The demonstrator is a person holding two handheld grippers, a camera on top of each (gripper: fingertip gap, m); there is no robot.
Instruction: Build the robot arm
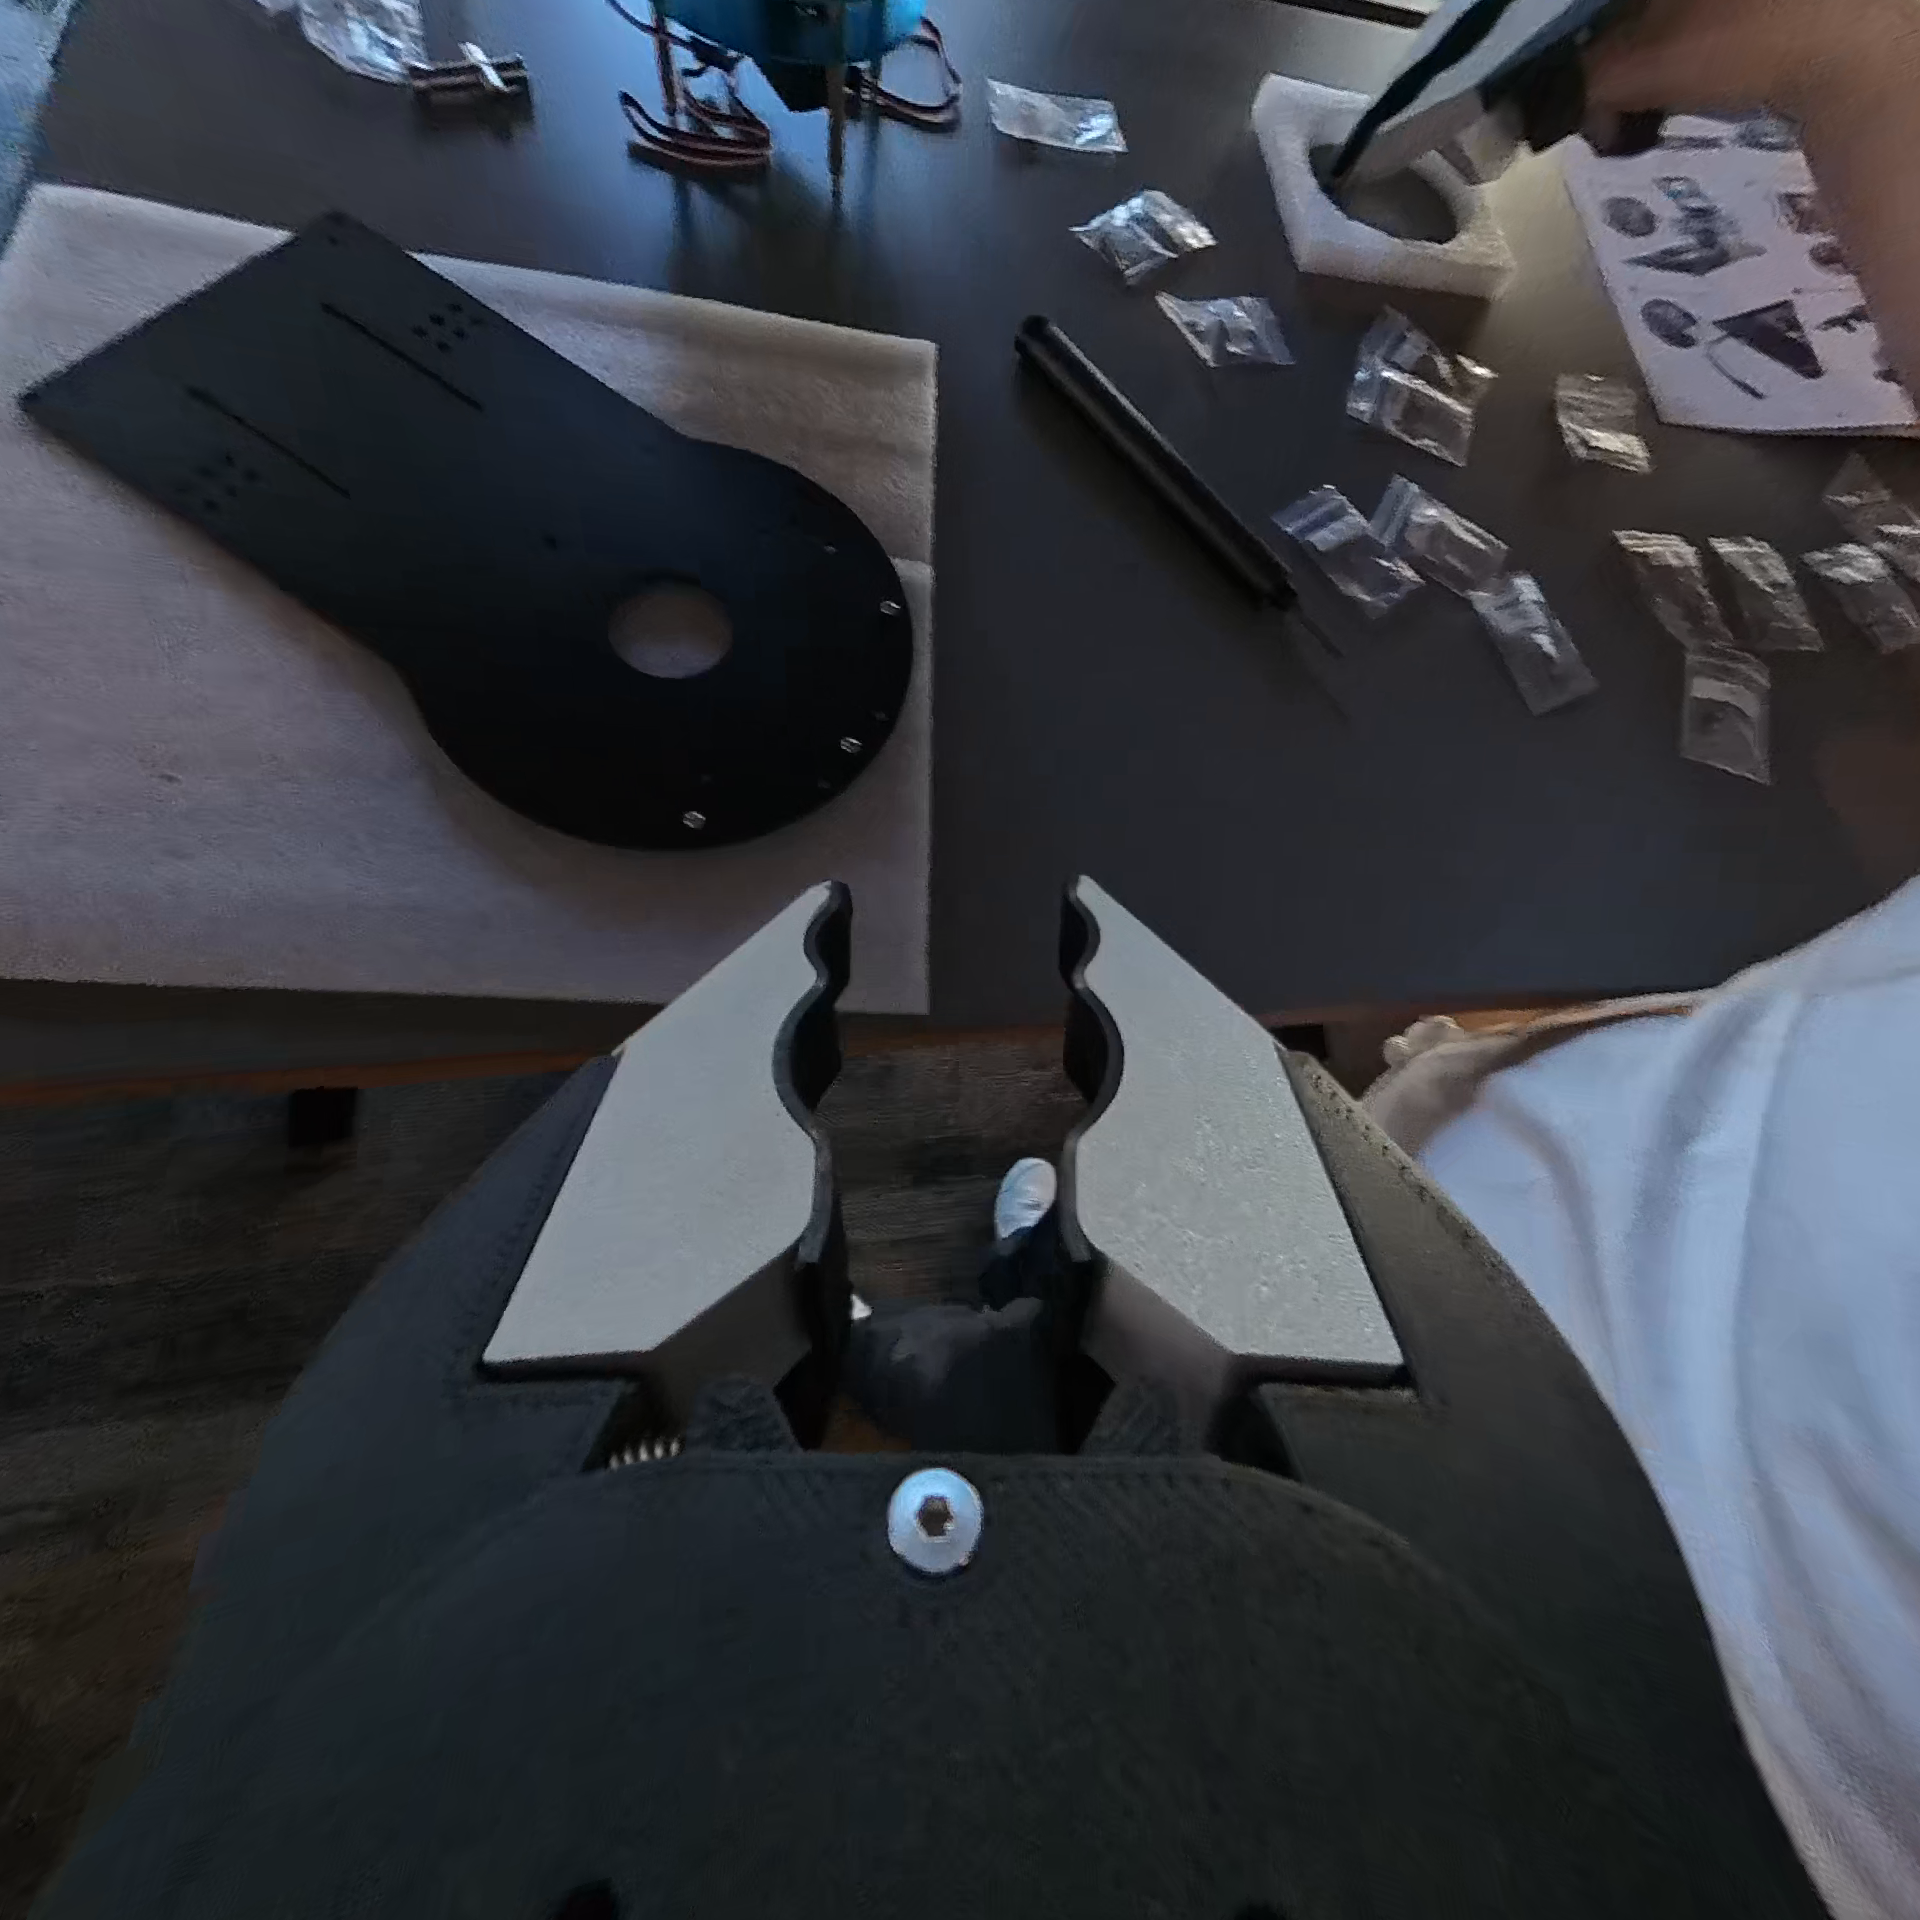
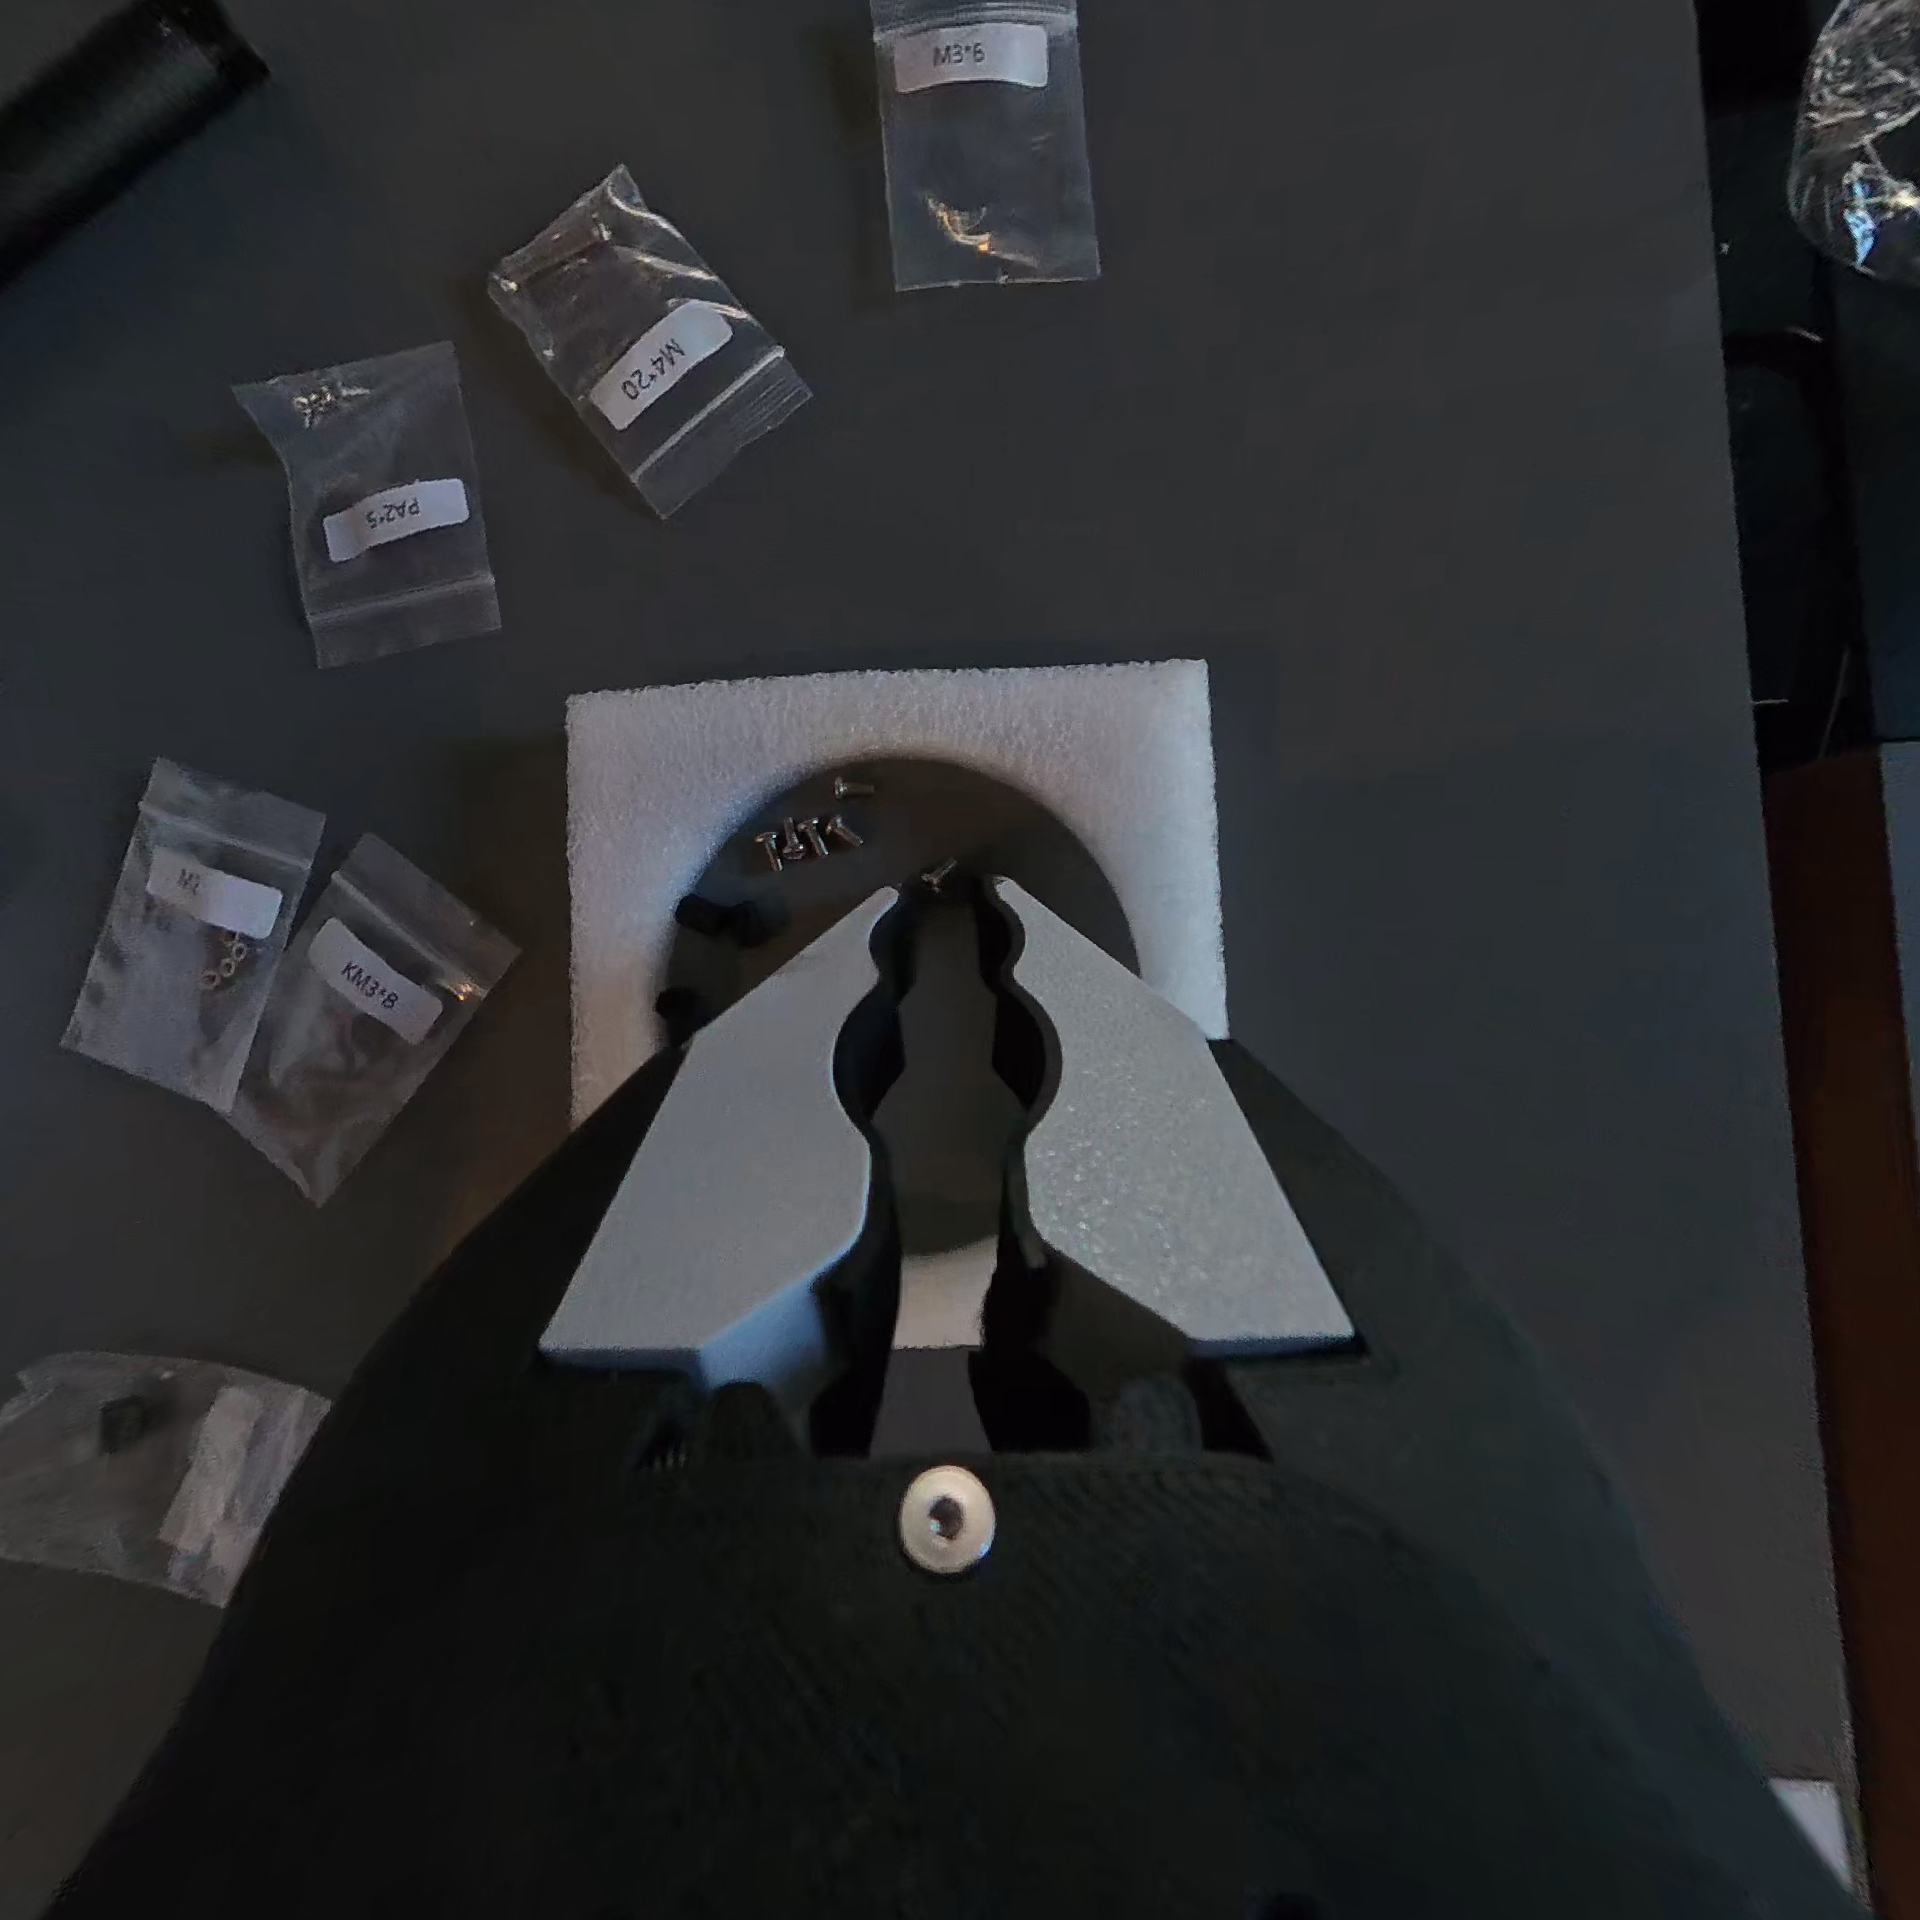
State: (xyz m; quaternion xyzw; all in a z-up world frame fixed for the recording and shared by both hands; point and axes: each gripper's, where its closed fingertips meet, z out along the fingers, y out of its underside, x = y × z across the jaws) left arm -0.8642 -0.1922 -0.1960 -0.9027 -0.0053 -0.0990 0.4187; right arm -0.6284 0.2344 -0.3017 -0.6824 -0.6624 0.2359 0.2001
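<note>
- A pale cloth [image 1: 208, 790] lay on the left part of the dark table [image 1: 1143, 790], and a flat black plate [image 1: 468, 540] with a round hole rested on it.
- The left gripper [image 1: 954, 914] hung over the near edge of the table, just past the cloth. Its two grey fingers [image 1: 717, 1122] were spread apart and held nothing.
- A long black rod [image 1: 1153, 457] lay on the table, to the right of the plate.
- Many little clear bags [image 1: 1226, 327] with small white labels were spread out past the rod.
- A white foam block [image 2: 894, 717] with a round pit sat on the table among the bags.
- Small silver screws [image 2: 805, 836] and some tiny black bits [image 2: 727, 920] lay in the pit.
- The right gripper [image 2: 940, 888] reached down into the pit. Its tips had only a small gap between them, and one silver screw [image 2: 938, 873] lay right at the tips. I could not tell if it was pinched.
- A printed paper sheet [image 1: 1745, 281] lay far right.
</note>
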